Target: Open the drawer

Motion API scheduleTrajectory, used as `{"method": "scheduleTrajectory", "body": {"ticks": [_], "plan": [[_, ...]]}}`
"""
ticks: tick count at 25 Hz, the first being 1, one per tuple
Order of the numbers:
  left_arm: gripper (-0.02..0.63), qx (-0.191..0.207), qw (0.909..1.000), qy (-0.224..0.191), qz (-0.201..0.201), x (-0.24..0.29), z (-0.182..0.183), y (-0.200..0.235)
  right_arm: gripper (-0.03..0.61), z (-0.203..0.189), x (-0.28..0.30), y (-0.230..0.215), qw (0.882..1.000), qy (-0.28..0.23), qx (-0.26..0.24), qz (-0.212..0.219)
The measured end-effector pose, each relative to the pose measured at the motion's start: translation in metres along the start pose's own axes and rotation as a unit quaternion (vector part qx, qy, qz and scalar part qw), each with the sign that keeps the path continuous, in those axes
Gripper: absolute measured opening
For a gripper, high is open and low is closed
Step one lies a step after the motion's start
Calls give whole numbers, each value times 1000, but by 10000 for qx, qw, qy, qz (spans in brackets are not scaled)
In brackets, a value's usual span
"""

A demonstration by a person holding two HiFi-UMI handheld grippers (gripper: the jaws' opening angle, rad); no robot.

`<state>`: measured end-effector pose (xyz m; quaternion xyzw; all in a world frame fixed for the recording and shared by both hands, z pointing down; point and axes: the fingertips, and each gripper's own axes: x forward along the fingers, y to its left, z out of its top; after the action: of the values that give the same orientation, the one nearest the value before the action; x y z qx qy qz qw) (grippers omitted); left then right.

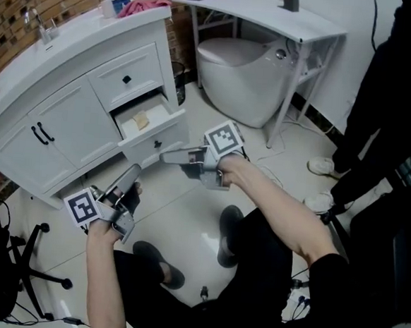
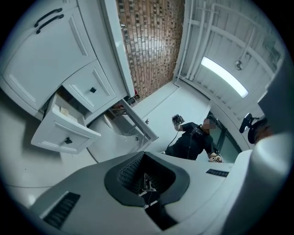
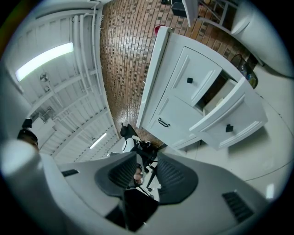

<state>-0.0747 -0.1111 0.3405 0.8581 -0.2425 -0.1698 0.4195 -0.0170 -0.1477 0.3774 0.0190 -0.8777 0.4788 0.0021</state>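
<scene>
The white vanity (image 1: 66, 39) stands at the left of the head view. Its lower drawer (image 1: 154, 136) is pulled out, with a tan object (image 1: 141, 120) inside; the upper drawer (image 1: 127, 80) is closed. My right gripper (image 1: 166, 157) hovers just right of the open drawer's front, not touching it, open with nothing between its pads. My left gripper (image 1: 134, 170) is lower left, near the vanity's base, and looks shut and empty. The open drawer (image 2: 64, 134) also shows in the left gripper view, and the drawer (image 3: 234, 120) with its black knob (image 3: 228, 128) in the right gripper view.
A toilet (image 1: 244, 78) sits behind the drawer under a white shelf table (image 1: 274, 16). A person in dark clothes (image 1: 384, 103) stands at the right. An office chair base (image 1: 38, 270) is at the lower left. Cabinet doors (image 1: 52, 133) lie left of the drawers.
</scene>
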Motion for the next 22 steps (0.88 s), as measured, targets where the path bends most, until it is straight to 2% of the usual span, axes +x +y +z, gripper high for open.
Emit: {"method": "scheduleTrajectory", "body": {"ticks": [3,7,22], "plan": [[-11,-215,9997,-103,-26,0,-1,4,153,0,0,4,10000,47,-14,54],[-11,-212,9995,-212,-112,-2,-2,-1,153,-5,0,2,10000,78,3,13],[-11,-97,9993,-168,-323,6,-9,-16,153,-11,1,-2,9998,146,113,-91]]}}
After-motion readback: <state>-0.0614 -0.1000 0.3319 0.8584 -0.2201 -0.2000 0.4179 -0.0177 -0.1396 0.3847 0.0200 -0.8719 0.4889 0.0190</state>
